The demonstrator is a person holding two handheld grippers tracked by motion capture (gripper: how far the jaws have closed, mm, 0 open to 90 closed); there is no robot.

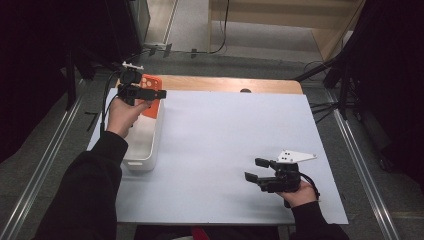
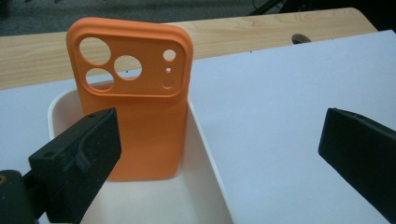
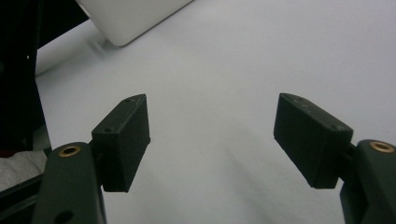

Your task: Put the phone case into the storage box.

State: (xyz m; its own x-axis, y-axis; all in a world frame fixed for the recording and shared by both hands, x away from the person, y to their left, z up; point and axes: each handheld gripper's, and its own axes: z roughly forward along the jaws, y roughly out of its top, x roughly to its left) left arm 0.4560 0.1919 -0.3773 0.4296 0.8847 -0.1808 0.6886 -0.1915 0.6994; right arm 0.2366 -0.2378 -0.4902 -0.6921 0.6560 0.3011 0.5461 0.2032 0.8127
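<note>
An orange phone case (image 2: 140, 116) with camera cut-outs stands upright in the far end of a white bin (image 2: 208, 156). My left gripper (image 2: 219, 135) hovers just in front of it, open, jaws wide apart and nothing between them; the case sits behind the left jaw, untouched. From above, the left gripper (image 1: 155, 92) hangs over the far end of the bin (image 1: 150, 150), partly covering the case (image 1: 151, 107). My right gripper (image 1: 254, 169) rests low over the white sheet at the near right, open and empty, also seen as the right gripper (image 3: 212, 126).
A white sheet (image 1: 225, 140) covers most of the wooden table (image 1: 225, 84). The bin's near corner (image 3: 130, 18) lies ahead of the right gripper. Dark stands and cables flank the table on both sides.
</note>
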